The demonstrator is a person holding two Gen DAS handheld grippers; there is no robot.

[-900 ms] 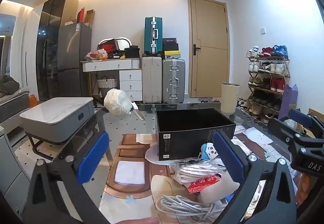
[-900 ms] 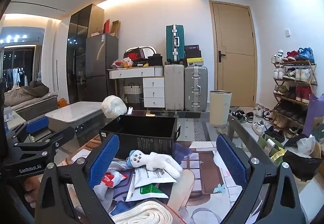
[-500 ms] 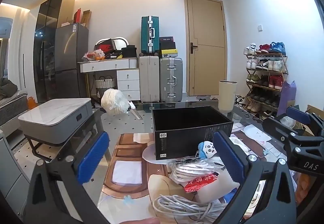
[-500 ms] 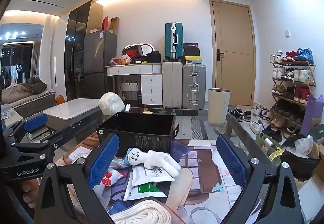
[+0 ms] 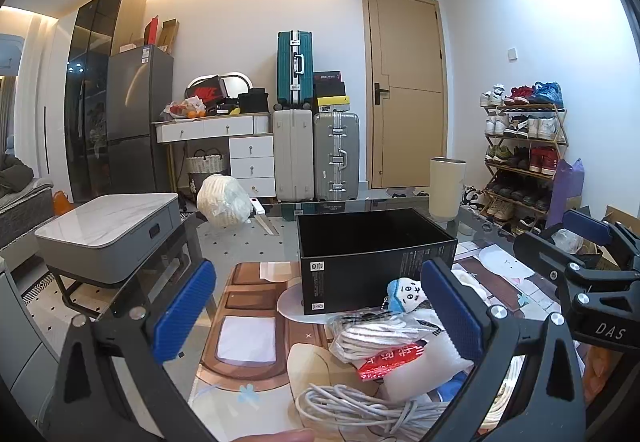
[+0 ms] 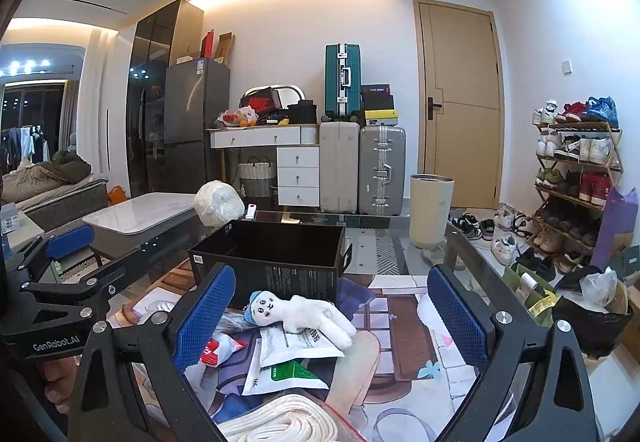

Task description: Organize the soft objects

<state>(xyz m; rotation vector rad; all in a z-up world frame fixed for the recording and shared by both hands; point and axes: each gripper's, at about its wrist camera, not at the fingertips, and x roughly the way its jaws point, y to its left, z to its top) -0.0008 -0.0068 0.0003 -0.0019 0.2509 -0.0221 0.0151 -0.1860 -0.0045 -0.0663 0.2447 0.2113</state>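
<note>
An open black box (image 5: 372,254) stands on the glass table; it also shows in the right wrist view (image 6: 272,258). In front of it lies a white plush doll with a blue cap (image 6: 300,312), its head visible in the left wrist view (image 5: 404,292). Around it lie bagged white rope (image 5: 376,330), a red packet (image 5: 388,358), white and green pouches (image 6: 288,362) and coiled cord (image 5: 360,414). My left gripper (image 5: 320,310) is open and empty, above the pile's left side. My right gripper (image 6: 332,314) is open and empty, its jaws either side of the doll, above it.
A white wrapped bundle (image 5: 224,200) sits at the table's far edge. A grey low table (image 5: 108,230) stands left. A cream bin (image 6: 430,210), suitcases (image 6: 362,166) and a shoe rack (image 6: 576,178) stand behind and right. A black bag (image 6: 592,318) sits at right.
Both cameras have dropped and tilted slightly, so the box and pile sit a little higher in view. Both grippers stay open; no object has moved.
</note>
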